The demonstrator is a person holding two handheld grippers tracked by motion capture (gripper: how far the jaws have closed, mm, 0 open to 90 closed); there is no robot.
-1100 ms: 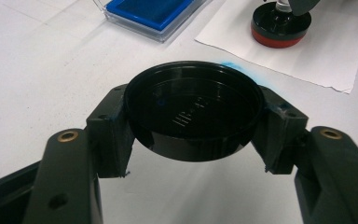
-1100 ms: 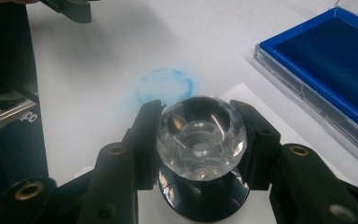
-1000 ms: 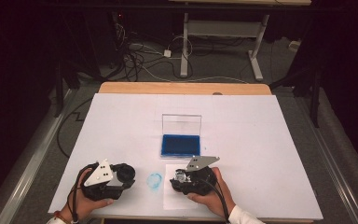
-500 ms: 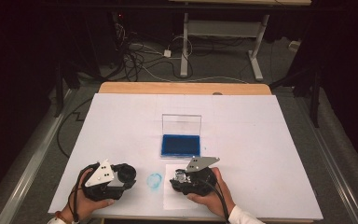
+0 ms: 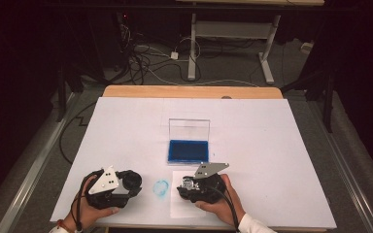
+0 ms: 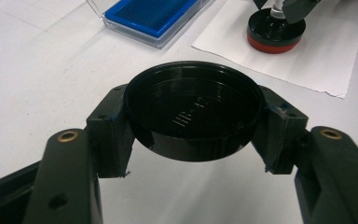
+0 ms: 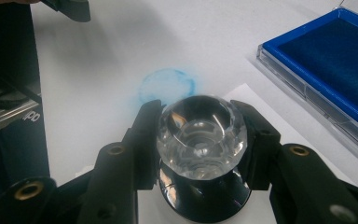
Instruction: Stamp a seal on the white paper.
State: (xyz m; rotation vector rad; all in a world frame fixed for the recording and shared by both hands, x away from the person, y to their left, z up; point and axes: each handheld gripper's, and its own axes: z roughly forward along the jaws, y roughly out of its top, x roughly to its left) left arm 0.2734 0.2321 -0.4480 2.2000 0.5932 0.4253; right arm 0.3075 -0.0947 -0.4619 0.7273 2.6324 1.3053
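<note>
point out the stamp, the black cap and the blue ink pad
stamp (image 7: 200, 135), right gripper view, on its clear faceted knob
black cap (image 6: 193, 109), left gripper view, on the inside of its round face
blue ink pad (image 5: 188, 151), high view, on the middle of the blue pad surface

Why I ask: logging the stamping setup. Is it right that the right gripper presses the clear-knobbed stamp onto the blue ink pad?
Not quite: the right gripper holds the clear-knobbed stamp on the white paper sheet, not the blue ink pad; the left gripper view shows it.

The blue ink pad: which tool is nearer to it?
Right. The right tool, clamped on the stamp, sits just below the blue ink pad; the left tool, holding the black cap, is farther off to its lower left.
</note>
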